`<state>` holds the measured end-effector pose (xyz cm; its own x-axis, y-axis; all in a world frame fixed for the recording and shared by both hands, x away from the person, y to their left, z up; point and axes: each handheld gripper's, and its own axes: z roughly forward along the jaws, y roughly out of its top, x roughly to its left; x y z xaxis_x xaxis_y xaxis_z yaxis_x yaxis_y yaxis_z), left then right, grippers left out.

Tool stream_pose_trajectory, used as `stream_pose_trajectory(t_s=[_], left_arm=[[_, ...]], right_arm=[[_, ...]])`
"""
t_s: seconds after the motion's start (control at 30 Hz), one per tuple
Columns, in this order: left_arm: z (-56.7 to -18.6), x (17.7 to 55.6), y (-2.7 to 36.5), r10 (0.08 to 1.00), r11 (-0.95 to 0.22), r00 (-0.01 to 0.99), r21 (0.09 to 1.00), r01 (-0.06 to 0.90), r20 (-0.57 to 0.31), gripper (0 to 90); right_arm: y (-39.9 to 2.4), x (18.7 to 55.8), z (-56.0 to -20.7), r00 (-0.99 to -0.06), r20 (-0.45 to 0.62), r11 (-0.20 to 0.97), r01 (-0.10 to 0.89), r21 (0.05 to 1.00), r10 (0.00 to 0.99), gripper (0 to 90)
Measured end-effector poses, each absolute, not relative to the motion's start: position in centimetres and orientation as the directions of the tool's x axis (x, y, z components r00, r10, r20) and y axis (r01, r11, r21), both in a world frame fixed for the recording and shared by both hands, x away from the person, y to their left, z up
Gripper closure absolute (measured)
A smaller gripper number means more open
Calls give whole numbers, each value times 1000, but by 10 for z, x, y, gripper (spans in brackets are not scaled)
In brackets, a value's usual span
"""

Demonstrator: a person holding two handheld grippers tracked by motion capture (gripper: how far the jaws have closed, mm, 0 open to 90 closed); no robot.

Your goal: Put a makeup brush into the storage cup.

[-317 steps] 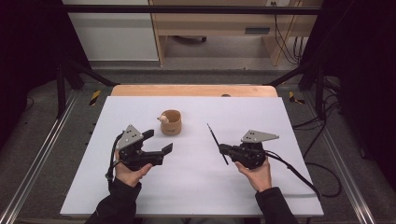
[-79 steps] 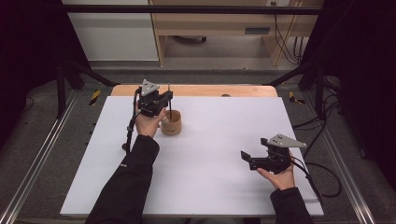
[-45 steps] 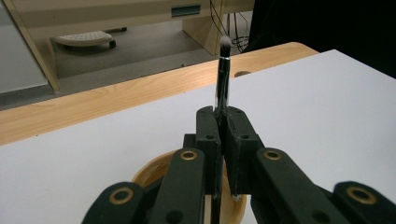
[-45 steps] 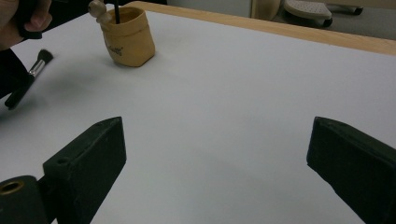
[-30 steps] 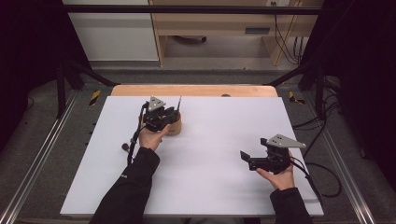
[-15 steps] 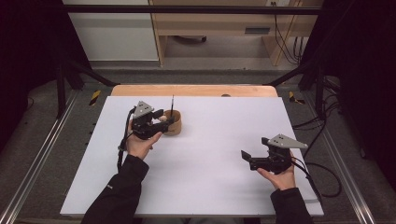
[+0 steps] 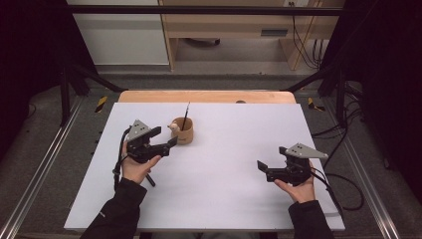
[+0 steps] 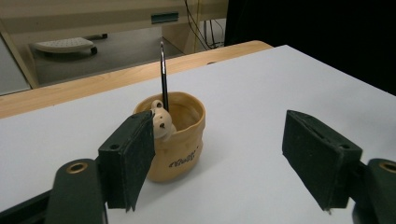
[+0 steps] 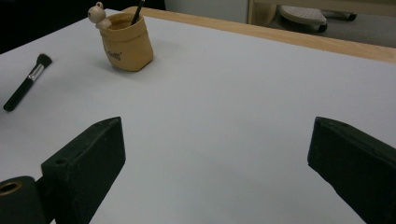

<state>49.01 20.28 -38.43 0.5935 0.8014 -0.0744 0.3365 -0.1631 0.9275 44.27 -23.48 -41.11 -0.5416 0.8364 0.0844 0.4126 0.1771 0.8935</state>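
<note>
Makeup brush (image 9: pixel 24 85): black handle, silver ferrule, dark bristles; lies flat on the white table (image 7: pixel 234 199), at the near left, partly under the left hand in the high view

Left gripper (image 7: pixel 169 144): held in the left hand (image 7: pixel 135 167), jaws spread wide and empty, tips just short of the pot on its near-left side; its own view shows the left jaw overlapping the pot's edge

Tan pot (image 7: pixel 182 131): soft-sided, upright, left of table centre toward the far edge; small bear figure (image 8: pixel 161 123) on its rim, script lettering on the front, not legible

Thin dark brush (image 8: pixel 164 77): stands nearly upright inside the pot, leaning on the rim

Right gripper (image 7: pixel 262 168): held at the near right, well apart from the pot, jaws spread wide, empty, over bare table
</note>
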Motion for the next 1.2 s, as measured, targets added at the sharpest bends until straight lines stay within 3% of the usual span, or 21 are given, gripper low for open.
stream_pose_trajectory(t_s=[1.2], left_arm=[[-413,446,264,867,-185,497,899,396,-41,80]], right_arm=[[-238,441,-409,-538,82,176,411,895,839,44]])
